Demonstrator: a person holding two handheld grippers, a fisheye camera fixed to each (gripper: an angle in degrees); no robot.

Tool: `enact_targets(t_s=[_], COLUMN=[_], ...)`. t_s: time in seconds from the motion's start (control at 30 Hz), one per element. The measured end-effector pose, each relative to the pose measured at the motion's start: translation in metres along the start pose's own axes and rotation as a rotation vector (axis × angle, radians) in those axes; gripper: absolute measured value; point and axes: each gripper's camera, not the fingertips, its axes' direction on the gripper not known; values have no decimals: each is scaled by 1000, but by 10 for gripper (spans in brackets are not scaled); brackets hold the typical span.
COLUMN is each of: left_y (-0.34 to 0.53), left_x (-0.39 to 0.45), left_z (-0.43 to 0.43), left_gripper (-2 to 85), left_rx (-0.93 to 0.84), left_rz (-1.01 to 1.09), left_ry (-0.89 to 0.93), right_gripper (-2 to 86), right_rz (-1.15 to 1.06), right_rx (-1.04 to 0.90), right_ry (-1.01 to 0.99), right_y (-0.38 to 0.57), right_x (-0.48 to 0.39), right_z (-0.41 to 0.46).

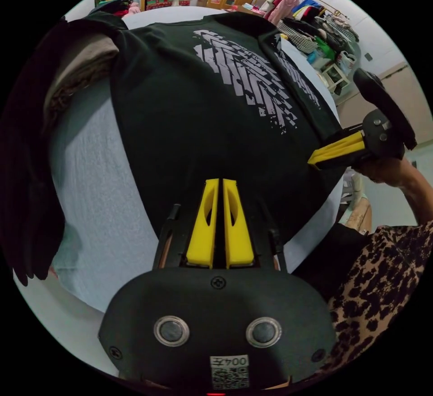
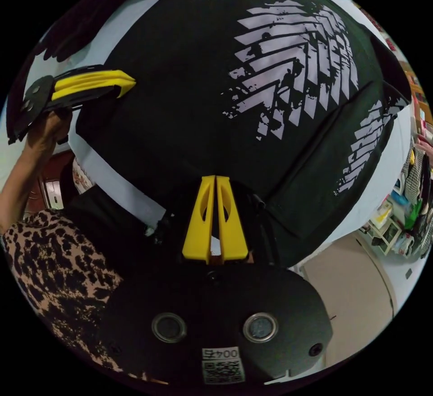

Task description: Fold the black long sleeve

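Both fingers, left gripper [image 1: 220, 181] and right gripper [image 2: 215, 178], pinch the near hem of the black long sleeve [image 1: 203, 112] spread on the white counter [image 1: 90, 197]; I should lift evenly, keeping the hem taut.

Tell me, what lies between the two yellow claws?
Plain black shirt cloth, seen in the left gripper view, stretching from the left claw to the right claw.
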Motion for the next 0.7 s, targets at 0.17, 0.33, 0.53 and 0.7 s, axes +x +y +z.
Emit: enact_targets(t_s=[0.17,0.33,0.53,0.7], left_y=[-8,-9,-5,-5], left_x=[7,36,77,86], left_z=[16,8,54,76], left_gripper=[17,22,19,14], left_rx=[-29,54,-25,-61], left_rz=[-80,-254,-422,-486], left_ry=[-44,-15,-1,-59], right_gripper=[-8,-8,-8,-8], right_rz=[-119,-272,-452,-533], right_rx=[96,107,98,90], right_ry=[1,-106,-33,14], right_y=[24,36,50,61], right_x=[11,39,45,52], right_z=[-11,-21,-36,-50])
